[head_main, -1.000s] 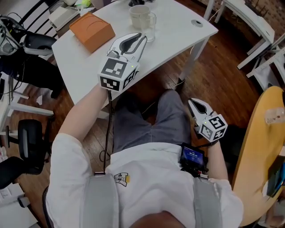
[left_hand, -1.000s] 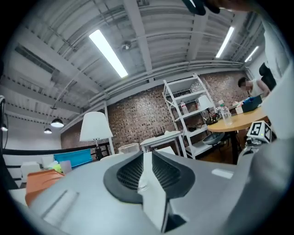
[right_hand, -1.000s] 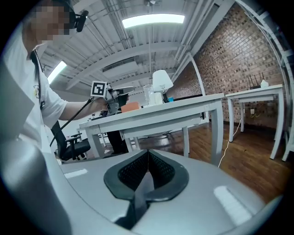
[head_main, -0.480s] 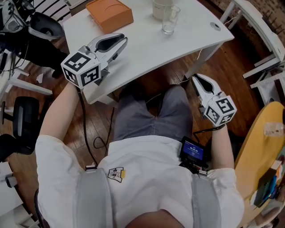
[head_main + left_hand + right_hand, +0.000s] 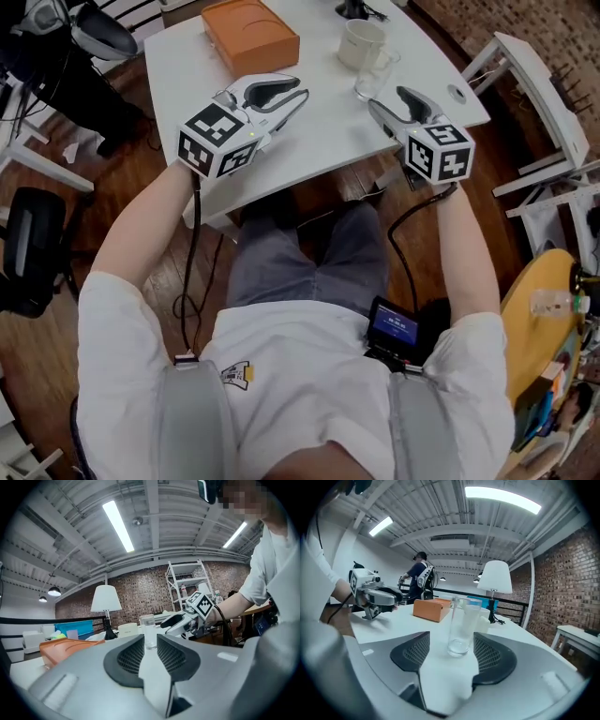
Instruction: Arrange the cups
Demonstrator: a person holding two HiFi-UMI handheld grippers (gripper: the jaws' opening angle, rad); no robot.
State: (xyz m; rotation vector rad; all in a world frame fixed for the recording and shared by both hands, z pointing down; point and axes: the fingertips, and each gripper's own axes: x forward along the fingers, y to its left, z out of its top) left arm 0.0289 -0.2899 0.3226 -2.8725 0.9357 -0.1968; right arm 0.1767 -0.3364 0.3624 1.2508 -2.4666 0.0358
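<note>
A clear glass (image 5: pixel 372 82) stands on the white table (image 5: pixel 328 131), with a white mug (image 5: pixel 361 42) just behind it. My right gripper (image 5: pixel 386 97) is at the table's near right edge, pointing at the glass. In the right gripper view the glass (image 5: pixel 463 625) stands just ahead of the right gripper (image 5: pixel 451 639), whose jaws are opening and do not touch it; the mug (image 5: pixel 484 621) shows behind. My left gripper (image 5: pixel 302 87) hovers over the table's middle, jaws a narrow slit apart and empty. Through the left gripper (image 5: pixel 150 641) I see the glass (image 5: pixel 149 631) farther off.
An orange box (image 5: pixel 248 36) lies at the table's far side, left of the mug. A lamp (image 5: pixel 494 581) stands behind the cups. A white chair (image 5: pixel 525 66) is to the right, a black office chair (image 5: pixel 33 244) to the left, and a round wooden table (image 5: pixel 539 319) at the lower right.
The right gripper rose from beside the person's lap to the table edge behind the glass, and its jaws came apart. The left gripper shifted sideways over the table.
</note>
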